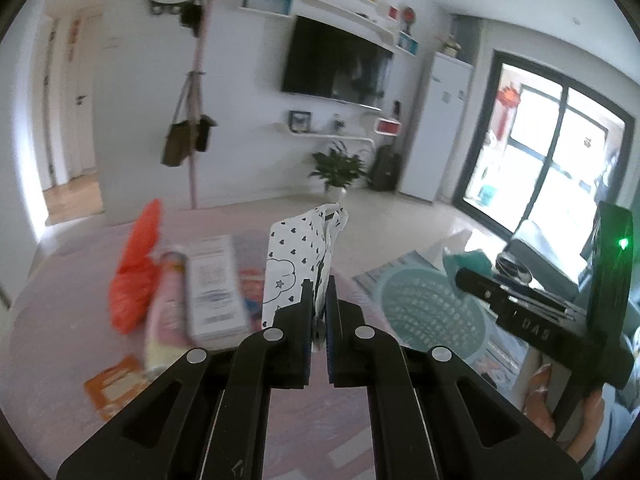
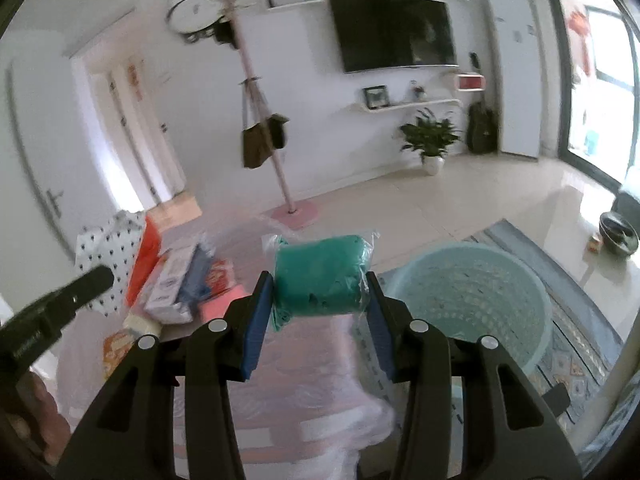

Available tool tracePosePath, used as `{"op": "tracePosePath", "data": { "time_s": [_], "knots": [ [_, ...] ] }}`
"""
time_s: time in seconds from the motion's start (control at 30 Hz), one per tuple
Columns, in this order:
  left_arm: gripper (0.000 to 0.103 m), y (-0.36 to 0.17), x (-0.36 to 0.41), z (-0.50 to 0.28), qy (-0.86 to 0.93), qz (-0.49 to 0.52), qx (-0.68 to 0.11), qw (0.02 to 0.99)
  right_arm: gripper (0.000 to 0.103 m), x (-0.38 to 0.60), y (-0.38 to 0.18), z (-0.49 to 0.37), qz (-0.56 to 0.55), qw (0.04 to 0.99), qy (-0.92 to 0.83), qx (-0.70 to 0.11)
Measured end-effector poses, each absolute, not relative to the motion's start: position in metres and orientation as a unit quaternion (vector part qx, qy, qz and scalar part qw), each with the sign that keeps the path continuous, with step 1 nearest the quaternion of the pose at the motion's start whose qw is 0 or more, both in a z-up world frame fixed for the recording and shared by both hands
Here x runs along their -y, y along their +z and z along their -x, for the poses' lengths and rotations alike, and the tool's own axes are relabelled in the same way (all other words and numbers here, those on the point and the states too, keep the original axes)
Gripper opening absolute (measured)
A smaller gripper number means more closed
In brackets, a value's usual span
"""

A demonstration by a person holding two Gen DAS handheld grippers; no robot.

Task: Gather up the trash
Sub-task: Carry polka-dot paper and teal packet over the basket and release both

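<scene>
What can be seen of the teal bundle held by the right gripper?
The teal bundle looks like soft, crumpled teal material wrapped in clear plastic film, whose loose ends flare out at both sides. It lies crosswise, squeezed between the blue pads of the right gripper, lifted clear of the pink table. The pale teal perforated basket stands on the floor to its right, apart from it. Its far side is hidden.

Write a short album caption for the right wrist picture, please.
Right gripper holding a green plastic-wrapped bundle beside a pale mesh basket.
</scene>
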State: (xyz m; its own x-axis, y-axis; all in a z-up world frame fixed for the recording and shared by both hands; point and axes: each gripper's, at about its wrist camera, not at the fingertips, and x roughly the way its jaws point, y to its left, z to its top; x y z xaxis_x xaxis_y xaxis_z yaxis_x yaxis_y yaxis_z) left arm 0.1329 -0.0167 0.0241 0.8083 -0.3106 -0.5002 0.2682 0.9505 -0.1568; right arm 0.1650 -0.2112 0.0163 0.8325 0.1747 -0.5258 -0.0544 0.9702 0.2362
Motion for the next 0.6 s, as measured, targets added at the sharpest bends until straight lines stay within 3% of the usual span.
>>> {"op": "tracePosePath", "data": {
  "time_s": [0.6],
  "knots": [
    [0.004,-0.029,0.152,-0.210,-0.246,0.003,-0.343,0.906,0.042,0.337,-0.056,-0.194,-0.163,0.925,-0.064,-0.337]
  ]
}}
